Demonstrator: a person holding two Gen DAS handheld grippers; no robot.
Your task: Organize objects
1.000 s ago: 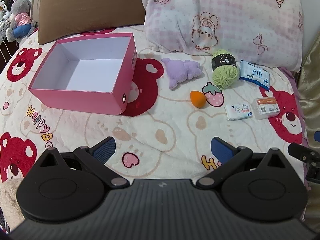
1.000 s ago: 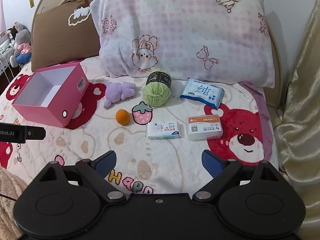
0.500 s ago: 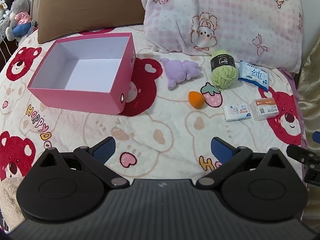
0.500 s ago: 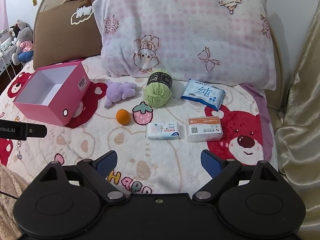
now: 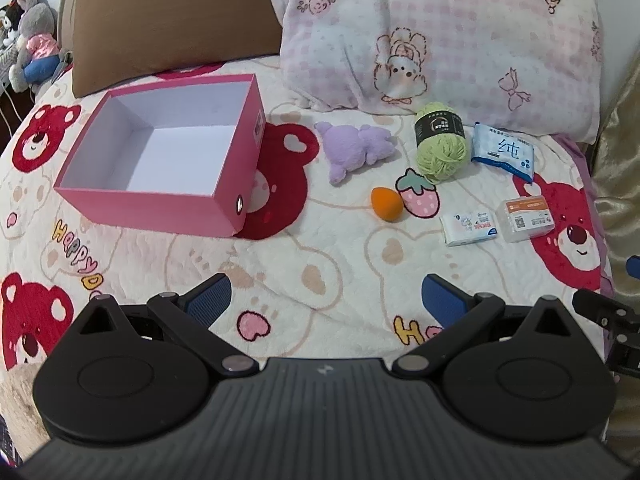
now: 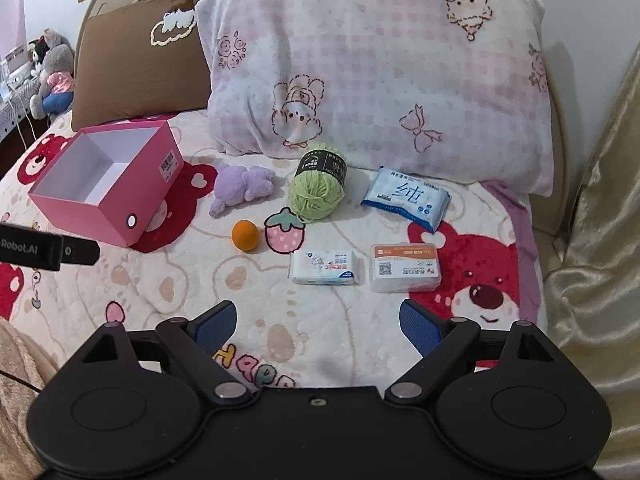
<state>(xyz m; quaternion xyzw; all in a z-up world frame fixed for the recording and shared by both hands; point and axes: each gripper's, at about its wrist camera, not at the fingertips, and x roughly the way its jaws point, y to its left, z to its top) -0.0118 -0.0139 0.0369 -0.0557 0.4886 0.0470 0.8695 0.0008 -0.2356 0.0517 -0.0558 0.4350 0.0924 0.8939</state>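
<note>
Both cameras have drawn slightly back and up since a second ago; no object on the bed has shifted.

Left wrist view: the left gripper (image 5: 326, 292) hangs over the bear-print blanket (image 5: 344, 264), jaws wide, holding nothing. The pink box (image 5: 168, 200) lies open and empty at left. To its right, well apart from the jaws, lie a purple plush (image 5: 356, 148), a green yarn ball (image 5: 442, 152), an orange sponge (image 5: 386, 204), a blue wipes pack (image 5: 504, 152), a small tissue pack (image 5: 470, 230) and a clear case (image 5: 526, 218).

Right wrist view: the right gripper (image 6: 318, 320) has jaws wide and empty above the blanket (image 6: 320, 304). The tissue pack (image 6: 324, 267) and clear case (image 6: 405, 267) lie side by side, nearest the jaws. Behind them lie the sponge (image 6: 245, 235), yarn (image 6: 318, 194), plush (image 6: 240, 186) and wipes (image 6: 407, 198). The box (image 6: 120, 204) sits far left, before the brown pillow (image 6: 136, 68). The yarn rests just in front of the pink pillow (image 6: 372, 76).
</note>
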